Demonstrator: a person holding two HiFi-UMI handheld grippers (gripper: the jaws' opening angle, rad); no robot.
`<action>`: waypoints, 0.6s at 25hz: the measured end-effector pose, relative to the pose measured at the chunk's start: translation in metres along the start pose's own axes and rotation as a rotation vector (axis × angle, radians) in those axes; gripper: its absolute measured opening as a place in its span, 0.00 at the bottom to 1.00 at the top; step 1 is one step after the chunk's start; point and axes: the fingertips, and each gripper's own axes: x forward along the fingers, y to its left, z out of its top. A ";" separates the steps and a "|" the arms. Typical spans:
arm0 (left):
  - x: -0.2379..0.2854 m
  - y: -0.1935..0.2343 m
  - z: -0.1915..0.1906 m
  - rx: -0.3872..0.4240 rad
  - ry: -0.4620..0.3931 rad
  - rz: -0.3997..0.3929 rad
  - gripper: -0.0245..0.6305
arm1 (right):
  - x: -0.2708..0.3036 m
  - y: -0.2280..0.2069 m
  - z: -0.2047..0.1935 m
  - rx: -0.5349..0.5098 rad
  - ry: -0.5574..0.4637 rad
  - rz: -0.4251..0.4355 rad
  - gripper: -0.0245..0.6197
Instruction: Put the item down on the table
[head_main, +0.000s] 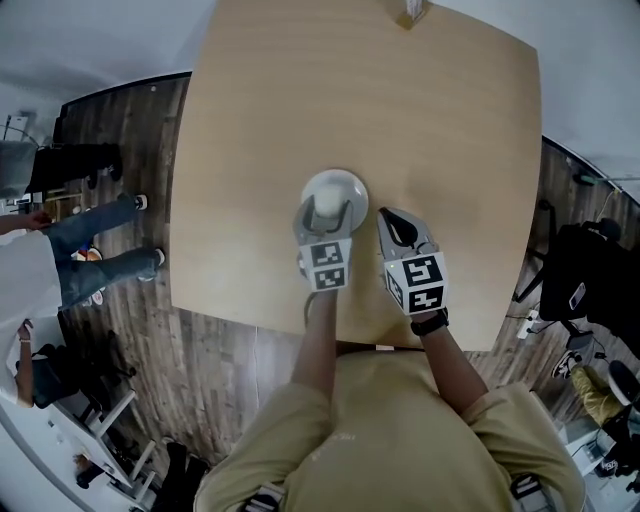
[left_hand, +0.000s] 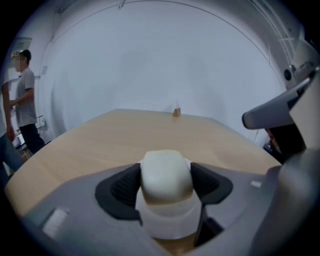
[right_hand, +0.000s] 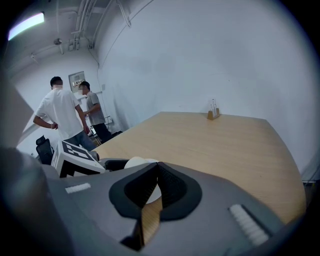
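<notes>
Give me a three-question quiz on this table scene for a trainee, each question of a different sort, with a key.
1. True or false: the right gripper holds the white round item.
2. Which jaws are closed on the item's rounded top? A) those of the left gripper B) those of the right gripper C) neither
3. Fill in: seen from the head view, the small holder stands at the ____ edge of the table.

Key: 1 false, its jaws are together with nothing between them; 2 A; 3 far.
</notes>
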 end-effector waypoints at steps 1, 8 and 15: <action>0.003 0.002 -0.003 0.000 0.013 0.001 0.51 | 0.002 0.002 0.000 0.001 0.002 0.004 0.05; 0.010 -0.001 -0.021 0.025 0.084 -0.003 0.51 | 0.006 0.012 0.001 0.007 0.002 0.034 0.05; 0.004 -0.003 -0.020 0.018 0.091 0.020 0.50 | -0.001 0.016 0.007 0.007 -0.017 0.055 0.05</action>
